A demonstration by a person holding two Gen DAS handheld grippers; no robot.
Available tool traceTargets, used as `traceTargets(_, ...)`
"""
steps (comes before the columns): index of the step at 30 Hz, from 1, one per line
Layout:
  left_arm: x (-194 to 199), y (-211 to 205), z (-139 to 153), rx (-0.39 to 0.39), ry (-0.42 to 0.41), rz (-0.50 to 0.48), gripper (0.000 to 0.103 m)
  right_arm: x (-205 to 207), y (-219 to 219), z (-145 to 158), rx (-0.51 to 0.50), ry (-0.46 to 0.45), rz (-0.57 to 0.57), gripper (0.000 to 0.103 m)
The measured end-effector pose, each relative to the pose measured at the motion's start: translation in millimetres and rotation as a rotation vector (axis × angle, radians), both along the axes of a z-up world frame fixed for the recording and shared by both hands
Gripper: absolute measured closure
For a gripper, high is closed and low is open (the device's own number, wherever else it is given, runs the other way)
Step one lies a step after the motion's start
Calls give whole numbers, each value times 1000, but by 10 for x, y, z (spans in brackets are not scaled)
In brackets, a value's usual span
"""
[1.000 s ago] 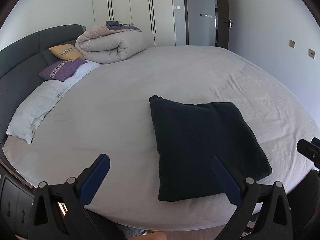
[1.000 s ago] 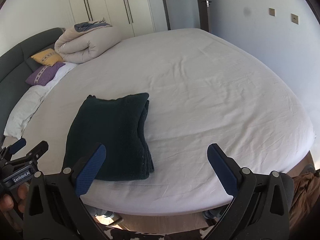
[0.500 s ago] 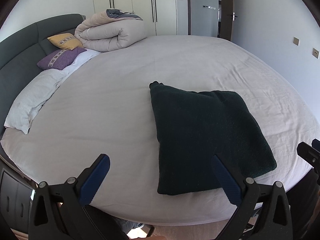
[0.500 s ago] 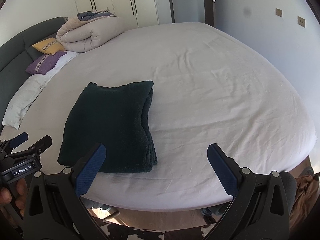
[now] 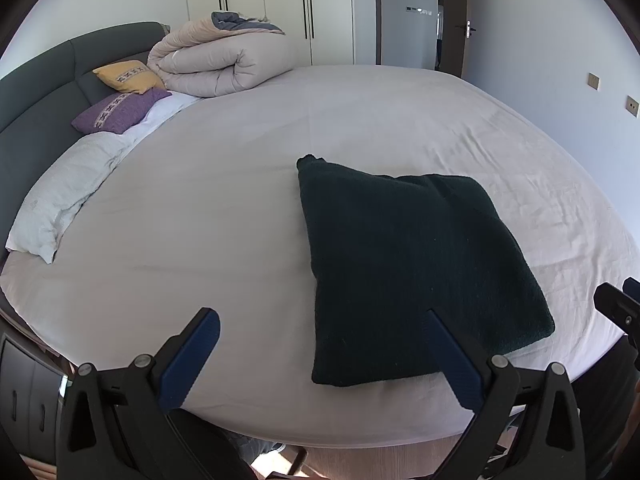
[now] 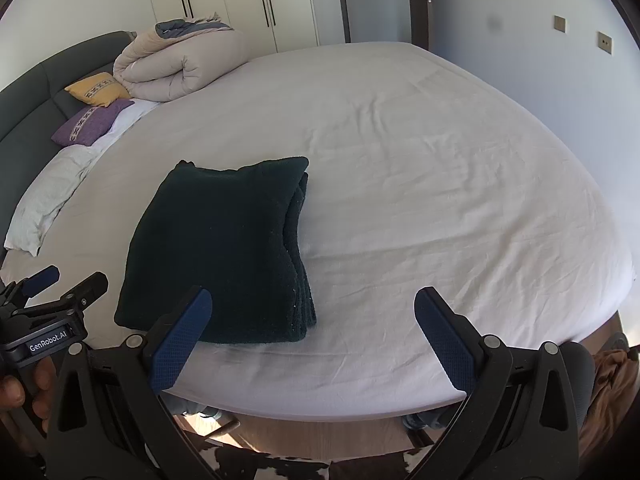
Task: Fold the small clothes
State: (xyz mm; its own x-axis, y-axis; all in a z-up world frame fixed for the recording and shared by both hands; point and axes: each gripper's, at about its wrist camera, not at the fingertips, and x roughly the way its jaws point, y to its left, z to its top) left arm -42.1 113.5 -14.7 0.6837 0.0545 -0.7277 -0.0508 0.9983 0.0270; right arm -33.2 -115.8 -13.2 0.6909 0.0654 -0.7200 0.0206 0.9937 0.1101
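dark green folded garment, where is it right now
The folded garment lies flat on the white bed sheet near the bed's front edge, low and left in the right wrist view, just ahead of both open grippers, neither touching it.

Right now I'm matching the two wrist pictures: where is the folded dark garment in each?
Left wrist: garment lies right of centre, partly behind the right finger.
Right wrist: garment lies left of centre, above the left finger.
Shared landmark: rolled duvet, upper left in both.

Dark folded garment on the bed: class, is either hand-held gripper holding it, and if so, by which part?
Nothing is held. The left hand-held gripper and right hand-held gripper are both open, and the dark folded garment lies free on the bed.
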Motion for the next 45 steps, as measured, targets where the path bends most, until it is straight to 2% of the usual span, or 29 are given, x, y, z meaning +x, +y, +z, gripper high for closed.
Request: traceTargets(45, 31, 23, -100, -16, 32, 1, 0, 37, 72, -77, 3, 17, 12, 0)
